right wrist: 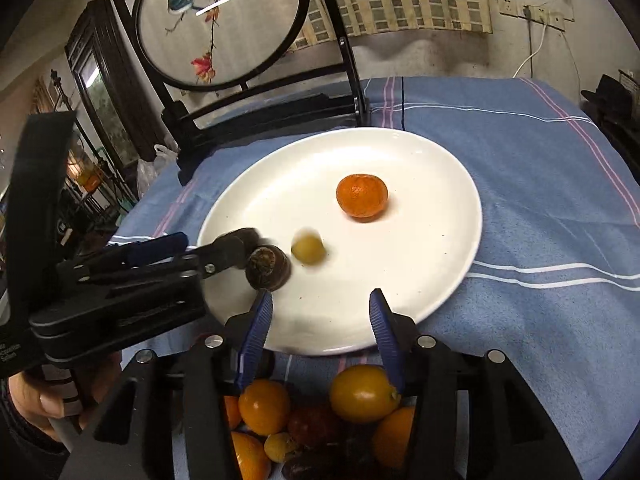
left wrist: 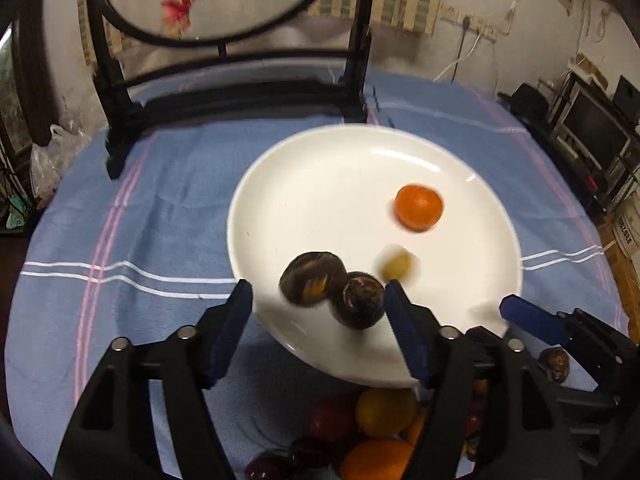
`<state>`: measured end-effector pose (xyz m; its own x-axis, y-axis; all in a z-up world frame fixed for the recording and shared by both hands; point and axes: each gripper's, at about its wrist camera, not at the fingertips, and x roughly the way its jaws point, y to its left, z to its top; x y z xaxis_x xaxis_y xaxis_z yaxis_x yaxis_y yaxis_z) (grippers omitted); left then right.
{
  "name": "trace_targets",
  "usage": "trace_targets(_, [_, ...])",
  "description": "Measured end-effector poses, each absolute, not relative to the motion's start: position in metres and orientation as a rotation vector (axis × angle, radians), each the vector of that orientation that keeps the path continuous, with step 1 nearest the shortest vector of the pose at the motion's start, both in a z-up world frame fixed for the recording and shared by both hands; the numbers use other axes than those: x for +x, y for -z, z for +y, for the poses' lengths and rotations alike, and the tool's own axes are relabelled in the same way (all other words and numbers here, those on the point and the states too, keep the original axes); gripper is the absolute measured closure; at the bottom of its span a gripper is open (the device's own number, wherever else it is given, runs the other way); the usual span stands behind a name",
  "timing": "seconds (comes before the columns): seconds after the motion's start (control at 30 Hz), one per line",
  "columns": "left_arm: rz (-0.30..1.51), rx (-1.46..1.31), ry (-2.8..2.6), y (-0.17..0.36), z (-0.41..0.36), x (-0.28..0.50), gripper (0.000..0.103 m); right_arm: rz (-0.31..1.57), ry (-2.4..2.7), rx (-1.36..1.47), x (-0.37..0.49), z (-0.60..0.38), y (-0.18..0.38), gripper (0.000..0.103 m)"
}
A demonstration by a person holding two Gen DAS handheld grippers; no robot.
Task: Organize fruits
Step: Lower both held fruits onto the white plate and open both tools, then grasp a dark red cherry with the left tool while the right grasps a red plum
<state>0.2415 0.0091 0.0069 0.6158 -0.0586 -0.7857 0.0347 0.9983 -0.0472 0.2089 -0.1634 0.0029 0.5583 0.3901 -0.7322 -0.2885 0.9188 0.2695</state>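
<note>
A white plate point(left wrist: 320, 184) point(right wrist: 420, 264) lies on the blue cloth. On it are an orange tangerine point(left wrist: 418, 207) point(right wrist: 362, 195), a small yellow-green fruit point(left wrist: 396, 265) point(right wrist: 307, 249), blurred, and two dark brown fruits point(left wrist: 313, 283) point(left wrist: 362, 299); one of them shows in the right wrist view point(right wrist: 267, 268). My left gripper point(left wrist: 318, 306) point(right wrist: 216, 246) is open over the plate's near edge, the dark fruits between its fingers, apart from the left finger. My right gripper point(right wrist: 320, 312) point(left wrist: 508, 308) is open and empty over the plate's front rim.
A pile of oranges, yellow and dark red fruits point(left wrist: 372, 432) point(right wrist: 320, 416) lies on the cloth in front of the plate. One dark fruit point(left wrist: 555, 362) lies apart to the right. A black-framed round embroidery screen point(left wrist: 224, 92) point(right wrist: 224, 24) stands behind the plate.
</note>
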Motion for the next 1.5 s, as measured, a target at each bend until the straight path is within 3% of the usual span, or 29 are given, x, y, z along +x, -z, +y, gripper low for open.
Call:
trace_targets(0.1, [0.861, -0.011, 0.048, -0.022, 0.010, 0.223, 0.024, 0.872, -0.408, 0.137, 0.198, -0.169, -0.015, 0.040])
trace_targets(0.2, [0.827, 0.002, 0.045, -0.033, 0.015, 0.195, 0.015, 0.854, -0.420, 0.130, 0.180, -0.176, -0.024, 0.039])
trace_targets(0.3, [0.830, -0.022, 0.044, -0.033, 0.023, 0.172, 0.015, 0.821, -0.395, 0.107, 0.149, -0.183, -0.027, 0.030])
trace_targets(0.4, [0.845, -0.065, 0.040, -0.027, 0.032, 0.146, 0.015, 0.821, -0.391, 0.091, 0.122, -0.191, -0.023, 0.027])
trace_targets(0.5, [0.858, -0.060, 0.016, -0.015, 0.037, 0.118, 0.015, 0.813, -0.348, 0.067, 0.092, -0.198, -0.016, 0.013])
trace_targets(0.57, [0.868, -0.061, 0.013, -0.007, 0.039, 0.104, 0.015, 0.799, -0.297, 0.052, 0.075, -0.201, -0.011, 0.010])
trace_targets(1.1, [0.964, -0.066, 0.048, 0.046, 0.042, 0.058, 0.015, 0.934, -0.311, 0.016, 0.039, -0.185, 0.020, 0.010])
trace_targets(1.17, [0.952, -0.086, 0.064, 0.045, 0.044, 0.057, 0.015, 0.980, -0.319, -0.007, 0.045, -0.176, 0.026, 0.018])
trace_targets(1.2, [0.953, -0.089, 0.067, 0.046, 0.045, 0.056, 0.015, 1.002, -0.320, -0.022, 0.047, -0.172, 0.029, 0.030])
trace_targets(1.23, [0.962, -0.095, 0.075, 0.047, 0.045, 0.056, 0.015, 1.023, -0.310, -0.062, 0.051, -0.165, 0.034, 0.034])
trace_targets(1.47, [0.980, -0.129, 0.107, 0.051, 0.047, 0.057, 0.015, 1.004, -0.248, -0.077, 0.074, -0.156, 0.036, 0.035])
trace_targets(1.5, [0.978, -0.132, 0.107, 0.051, 0.047, 0.056, 0.015, 1.001, -0.238, -0.089, 0.076, -0.155, 0.036, 0.042])
